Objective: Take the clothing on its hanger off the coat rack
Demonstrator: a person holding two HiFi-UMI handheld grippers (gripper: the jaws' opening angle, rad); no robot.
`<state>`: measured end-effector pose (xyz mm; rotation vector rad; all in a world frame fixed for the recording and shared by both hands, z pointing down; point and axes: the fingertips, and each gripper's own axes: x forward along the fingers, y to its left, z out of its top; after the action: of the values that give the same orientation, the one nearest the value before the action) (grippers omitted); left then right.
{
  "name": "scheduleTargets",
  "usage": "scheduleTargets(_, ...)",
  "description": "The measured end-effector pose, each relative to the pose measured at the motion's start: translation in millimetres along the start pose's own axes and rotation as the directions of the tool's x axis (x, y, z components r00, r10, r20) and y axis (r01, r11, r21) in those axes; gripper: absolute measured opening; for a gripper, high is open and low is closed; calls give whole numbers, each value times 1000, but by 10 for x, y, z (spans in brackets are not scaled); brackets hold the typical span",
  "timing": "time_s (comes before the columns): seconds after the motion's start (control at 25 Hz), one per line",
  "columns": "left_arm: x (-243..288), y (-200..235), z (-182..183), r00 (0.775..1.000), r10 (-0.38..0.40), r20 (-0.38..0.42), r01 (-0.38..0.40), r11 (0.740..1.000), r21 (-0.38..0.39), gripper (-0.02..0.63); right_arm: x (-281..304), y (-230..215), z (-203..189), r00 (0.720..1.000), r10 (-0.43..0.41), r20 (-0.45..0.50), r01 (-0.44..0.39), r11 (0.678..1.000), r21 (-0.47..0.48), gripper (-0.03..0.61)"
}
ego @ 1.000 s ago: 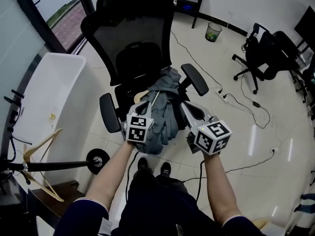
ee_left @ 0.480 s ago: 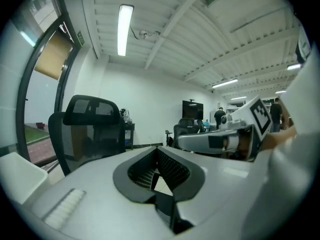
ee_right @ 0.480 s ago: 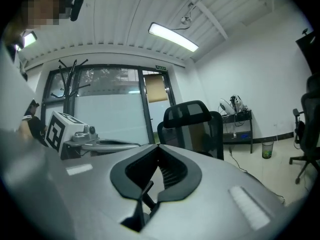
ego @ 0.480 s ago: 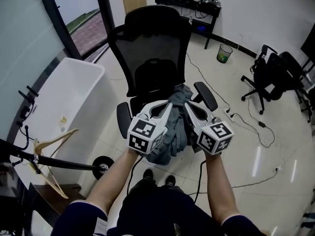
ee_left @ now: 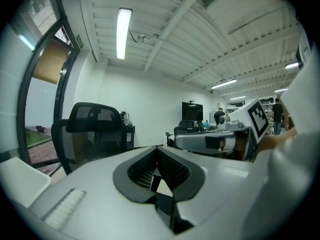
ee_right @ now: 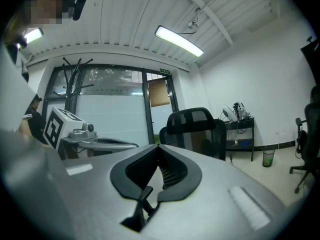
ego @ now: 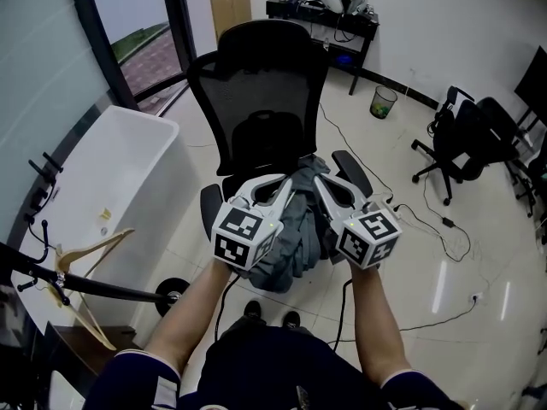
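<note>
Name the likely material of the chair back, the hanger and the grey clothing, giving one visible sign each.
Chair back: black mesh on a plastic-looking frame; the weave is see-through.
Hanger: probably wood; pale tan and matte.
Clothing: soft fabric, grey and matte; it crumples in folds.

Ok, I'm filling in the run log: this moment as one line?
left hand-held gripper: shut, empty | right hand-held gripper: shut, empty | gray clothing: bunched between them, before office chair
</note>
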<state>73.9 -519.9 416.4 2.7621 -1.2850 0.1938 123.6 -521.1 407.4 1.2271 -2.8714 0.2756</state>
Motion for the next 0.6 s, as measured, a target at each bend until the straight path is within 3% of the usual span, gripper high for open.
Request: scheduleTargets(0.6, 97, -8, 17, 1000, -7, 6, 7, 1000, -7, 11, 23, -51, 90, 1000, -3, 5, 3, 1000, -17, 0)
